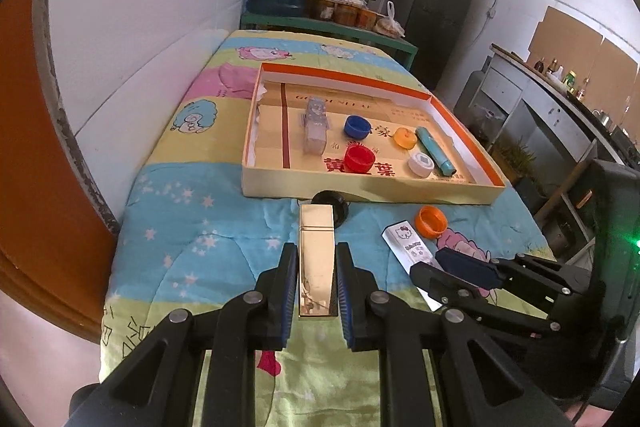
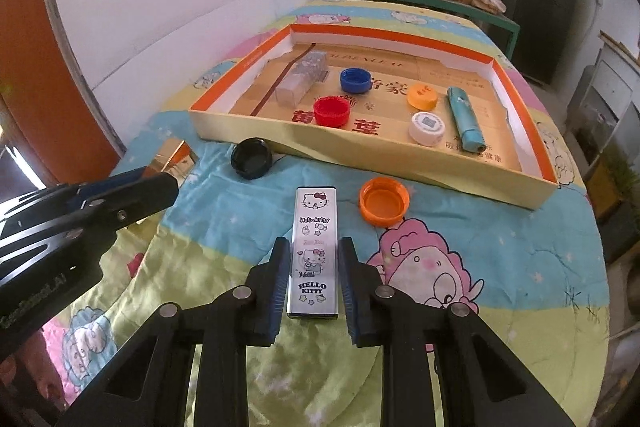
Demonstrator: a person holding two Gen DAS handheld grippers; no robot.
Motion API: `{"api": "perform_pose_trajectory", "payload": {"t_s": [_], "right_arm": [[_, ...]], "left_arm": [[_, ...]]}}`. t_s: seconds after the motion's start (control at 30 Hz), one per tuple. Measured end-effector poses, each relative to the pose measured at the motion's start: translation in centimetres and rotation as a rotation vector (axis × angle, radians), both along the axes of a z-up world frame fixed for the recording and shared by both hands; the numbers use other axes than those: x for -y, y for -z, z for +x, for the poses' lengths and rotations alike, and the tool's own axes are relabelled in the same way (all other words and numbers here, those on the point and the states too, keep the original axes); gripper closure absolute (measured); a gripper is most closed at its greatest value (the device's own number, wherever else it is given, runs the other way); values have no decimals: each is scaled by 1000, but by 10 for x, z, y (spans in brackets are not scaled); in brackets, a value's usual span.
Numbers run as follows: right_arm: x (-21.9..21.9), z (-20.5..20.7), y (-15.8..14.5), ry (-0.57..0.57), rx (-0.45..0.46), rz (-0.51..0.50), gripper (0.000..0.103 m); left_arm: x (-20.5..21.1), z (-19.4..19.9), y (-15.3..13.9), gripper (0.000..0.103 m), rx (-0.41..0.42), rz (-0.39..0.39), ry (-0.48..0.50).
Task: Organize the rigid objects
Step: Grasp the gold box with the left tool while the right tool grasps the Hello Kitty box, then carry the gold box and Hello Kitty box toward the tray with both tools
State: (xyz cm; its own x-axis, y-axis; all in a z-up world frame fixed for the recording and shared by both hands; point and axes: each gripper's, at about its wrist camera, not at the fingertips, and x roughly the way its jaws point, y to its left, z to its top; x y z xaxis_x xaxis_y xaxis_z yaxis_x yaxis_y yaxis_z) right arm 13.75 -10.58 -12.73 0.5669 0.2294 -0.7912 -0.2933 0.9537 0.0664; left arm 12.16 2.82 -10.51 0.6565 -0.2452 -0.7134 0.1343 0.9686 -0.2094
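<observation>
A: The left gripper [image 1: 317,279] is clamped on the gold lighter [image 1: 316,259], above the quilt [image 1: 192,239].

B: Slick metal; hold its flat sides. The right gripper [image 2: 314,277] straddles the Hello Kitty lighter [image 2: 314,251], apparently not yet squeezing.

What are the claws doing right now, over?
Left claw astride gold lighter, right claw astride Hello Kitty lighter; grips unconfirmed. Box ahead. Black cap, orange cap loose between.
</observation>
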Motion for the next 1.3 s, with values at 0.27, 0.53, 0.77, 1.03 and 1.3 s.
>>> {"api": "perform_pose_trajectory", "payload": {"t_s": [0.27,0.53,0.77,1.03,1.3], "right_arm": [[5,-2,-18,1,31,28,78],[13,-4,-38,13,73,67,78],[23,1,-49,31,93,72,78],[33,17,-60,46,120,67,78],[47,45,-79,44,151,66,78]], "left_arm": [[6,3,-8,84,16,-9,19],[9,9,-21,84,40,-17,29],[17,19,-32,84,61,-13,47],[26,38,-47,84,83,-20,65],[34,70,-62,84,87,-43,86]]}}
